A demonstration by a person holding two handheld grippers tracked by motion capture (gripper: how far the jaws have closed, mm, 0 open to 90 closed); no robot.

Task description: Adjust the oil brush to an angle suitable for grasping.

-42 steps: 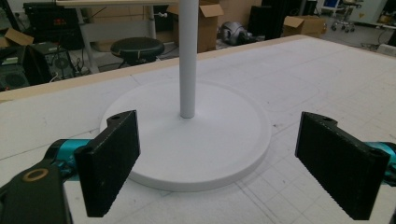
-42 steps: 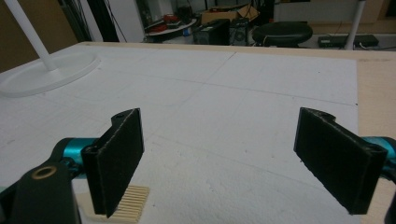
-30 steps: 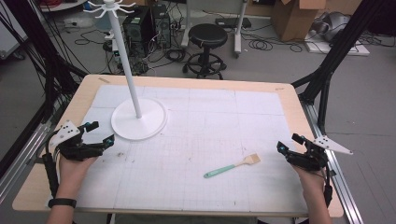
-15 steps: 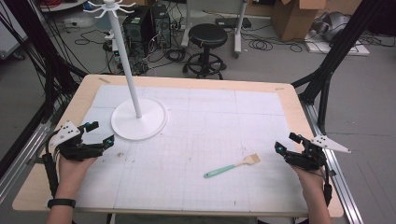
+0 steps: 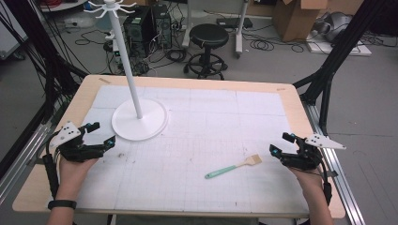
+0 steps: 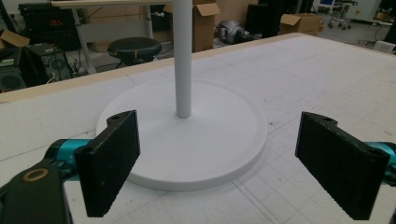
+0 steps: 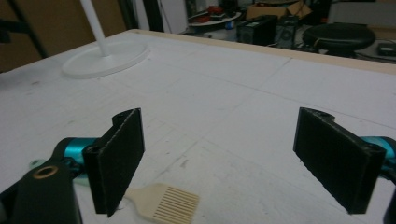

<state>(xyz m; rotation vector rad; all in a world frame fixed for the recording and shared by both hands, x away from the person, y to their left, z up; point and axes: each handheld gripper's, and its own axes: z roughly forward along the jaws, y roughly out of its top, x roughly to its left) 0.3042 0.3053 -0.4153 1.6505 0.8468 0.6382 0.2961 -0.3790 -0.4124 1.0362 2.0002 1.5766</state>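
A small brush with a teal handle and pale bristles [image 5: 233,167] lies flat on the white mat, front right of centre. My right gripper [image 5: 280,144] is open just right of its bristle end, not touching it; in the right gripper view the bristles [image 7: 169,205] lie low between the jaws, near the left one. A white stand with a round base [image 5: 139,119] and a tall pole rises at the left. My left gripper [image 5: 103,133] hovers open just left of the base; in the left gripper view the base [image 6: 201,135] sits ahead between the wide-apart jaws.
The white gridded mat [image 5: 211,122] covers a wooden table [image 5: 286,89]. Metal rails run along both table sides. Beyond the far edge stand a black stool [image 5: 206,37], computer cases, cables and cardboard boxes on the floor.
My right gripper has shifted slightly left toward the brush's bristle end. The left gripper and the brush have stayed put.
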